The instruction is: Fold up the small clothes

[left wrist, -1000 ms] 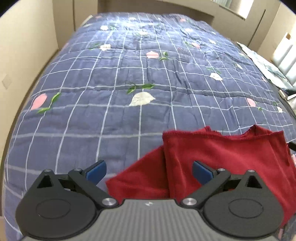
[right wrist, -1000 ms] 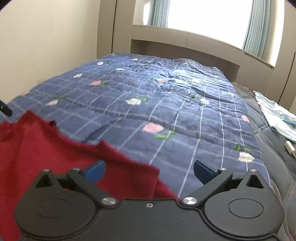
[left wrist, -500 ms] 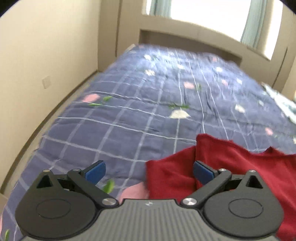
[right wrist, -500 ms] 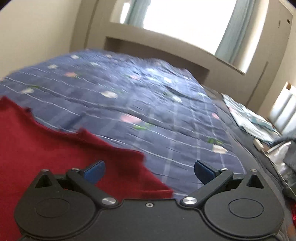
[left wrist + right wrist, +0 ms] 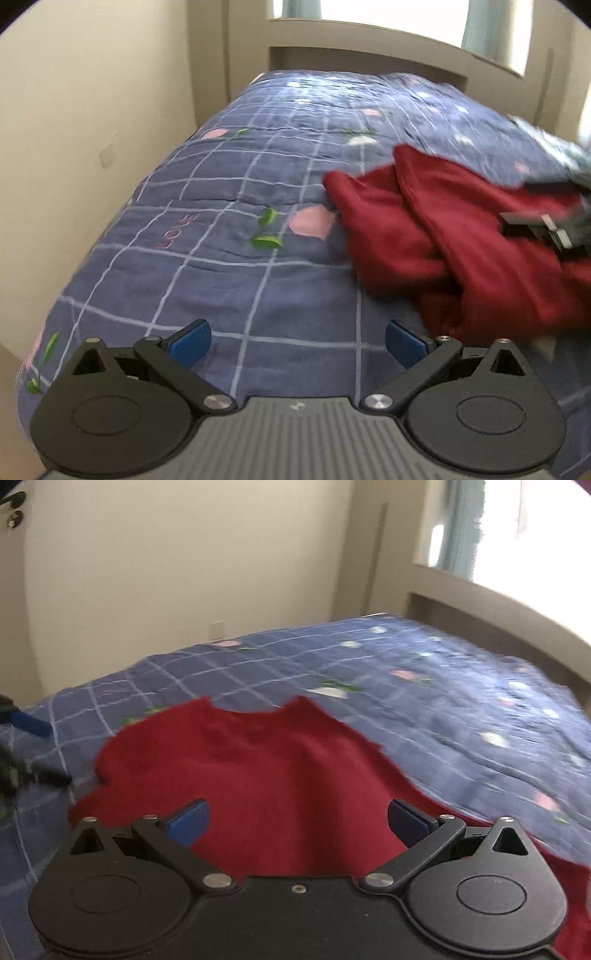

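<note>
A dark red garment (image 5: pixel 454 236) lies partly folded on the blue checked quilt (image 5: pixel 221 280), right of my left gripper (image 5: pixel 297 345). That gripper is open and empty over bare quilt, left of the garment's near edge. In the right wrist view the same garment (image 5: pixel 266 768) spreads flat under my right gripper (image 5: pixel 297 823), which is open and empty just above the cloth. The right gripper also shows blurred at the right edge of the left wrist view (image 5: pixel 546 225), over the garment. A blue pad of the left gripper shows at the left edge of the right wrist view (image 5: pixel 29 720).
The bed runs along a cream wall (image 5: pixel 92 110) on the left, with a headboard ledge (image 5: pixel 369 59) and bright window at the far end. Light patterned fabric (image 5: pixel 554 147) lies at the bed's far right edge.
Both grippers pulled back and turned left. The left one left the garment and is now over bare quilt. The right one swung over the garment's middle. Both stayed open.
</note>
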Motion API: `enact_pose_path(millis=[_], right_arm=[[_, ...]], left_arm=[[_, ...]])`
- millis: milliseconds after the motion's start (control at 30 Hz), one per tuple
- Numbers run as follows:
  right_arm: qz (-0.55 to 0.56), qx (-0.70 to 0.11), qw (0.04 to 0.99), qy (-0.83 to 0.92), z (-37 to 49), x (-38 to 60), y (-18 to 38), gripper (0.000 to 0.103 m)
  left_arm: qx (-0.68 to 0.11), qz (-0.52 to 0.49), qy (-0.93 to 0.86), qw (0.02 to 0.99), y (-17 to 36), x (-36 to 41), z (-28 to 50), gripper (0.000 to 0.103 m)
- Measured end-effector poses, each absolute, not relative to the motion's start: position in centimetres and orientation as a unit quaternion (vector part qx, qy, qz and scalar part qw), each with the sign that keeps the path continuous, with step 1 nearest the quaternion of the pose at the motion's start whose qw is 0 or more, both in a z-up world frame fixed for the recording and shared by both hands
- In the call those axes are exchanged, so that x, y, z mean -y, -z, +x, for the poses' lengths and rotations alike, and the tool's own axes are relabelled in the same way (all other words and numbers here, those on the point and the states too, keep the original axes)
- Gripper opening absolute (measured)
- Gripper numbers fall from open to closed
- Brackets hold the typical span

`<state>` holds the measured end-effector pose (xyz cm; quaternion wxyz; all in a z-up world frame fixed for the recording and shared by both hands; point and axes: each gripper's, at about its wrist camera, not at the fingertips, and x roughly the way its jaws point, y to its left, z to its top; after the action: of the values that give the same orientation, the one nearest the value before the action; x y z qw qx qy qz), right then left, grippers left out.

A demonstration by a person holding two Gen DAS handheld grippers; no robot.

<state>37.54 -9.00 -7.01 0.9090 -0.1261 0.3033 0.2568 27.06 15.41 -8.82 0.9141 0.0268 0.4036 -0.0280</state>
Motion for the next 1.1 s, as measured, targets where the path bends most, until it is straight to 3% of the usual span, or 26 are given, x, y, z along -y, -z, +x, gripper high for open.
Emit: enact_pose_path(millis=[167, 333, 533, 700, 767, 867, 1100], right_arm=[[-0.113, -0.315, 0.887, -0.318, 40.5, 5.6, 7.3, 0.094], [-0.121, -0.324, 0.870, -0.351, 42.3, 3.5, 8.1, 0.074], [-0.103, -0.339, 0.865, -0.355, 42.9, 3.8, 10.3, 0.074], [-0.092, -0.326, 0.871, -0.356, 42.5, 4.2, 10.8, 0.074], [-0.093, -0.326, 0.871, -0.357, 42.5, 4.2, 10.8, 0.074], [-0.088, -0.326, 0.871, -0.358, 42.5, 4.4, 10.9, 0.075], [-0.084, -0.323, 0.871, -0.360, 42.4, 4.6, 10.9, 0.075]], left_arm=[[-0.351, 0.118, 0.047, 0.928, 9.2, -12.4, 26.7, 0.094], [-0.332, 0.140, 0.068, 0.930, 9.6, -11.0, 27.4, 0.058], [-0.304, 0.164, 0.095, 0.934, 9.7, -9.9, 27.4, 0.028], [-0.275, 0.180, 0.096, 0.940, 9.1, -9.1, 26.9, 0.025], [-0.273, 0.173, 0.100, 0.941, 8.8, -9.1, 27.0, 0.014], [-0.273, 0.166, 0.098, 0.942, 8.5, -9.0, 27.3, 0.008], [-0.310, 0.135, 0.079, 0.938, 7.8, -9.3, 27.0, 0.005]])
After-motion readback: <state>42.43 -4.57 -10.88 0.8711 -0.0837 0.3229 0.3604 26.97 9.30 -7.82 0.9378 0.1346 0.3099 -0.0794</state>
